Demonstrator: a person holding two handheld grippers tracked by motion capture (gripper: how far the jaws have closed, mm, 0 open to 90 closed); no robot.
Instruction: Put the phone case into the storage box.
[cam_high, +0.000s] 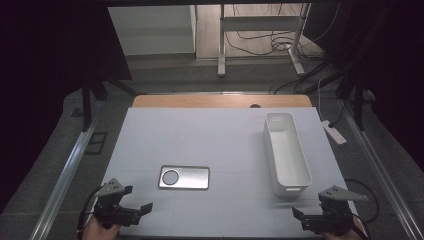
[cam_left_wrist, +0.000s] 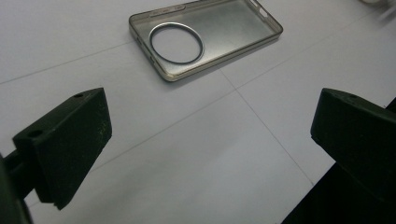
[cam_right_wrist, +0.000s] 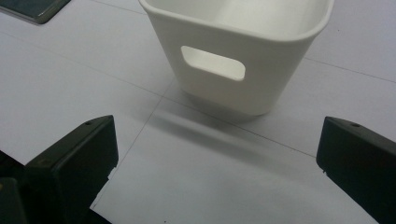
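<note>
1. Nearest the high camera, the left gripper (cam_high: 134, 200) and the right gripper (cam_high: 306, 218) are held at the near edge of the table (cam_high: 200, 135), one at each front corner, well apart from each other.
2. Each gripper is gripped from below by a hand; the left hand (cam_high: 97, 231) is seen at the bottom edge, and the right hand (cam_high: 350, 234) likewise.
3. The left gripper (cam_left_wrist: 210, 135) is released: in its own view the two black jaws are spread wide, with nothing but bare white table between them.
4. The right gripper (cam_right_wrist: 215, 158) is also released, its jaws set far apart over bare table and nothing held.
5. A phone case (cam_high: 184, 177) is laid flat on the table, ahead of the left gripper and a little to its right, near but not touched.
6. In the left gripper view the phone case (cam_left_wrist: 219, 32) is seen as see-through and greyish, open side up, with a round ring around the camera hole at one end.
7. A white bin (cam_high: 286, 152) is stood upright on the right part of the table, long side running away from the person.
8. In the right gripper view the white bin (cam_right_wrist: 233, 56) is found just ahead of the jaws, its short end wall with a slot handle turned toward them, untouched.
9. The phone case and the bin are kept well apart.
</note>
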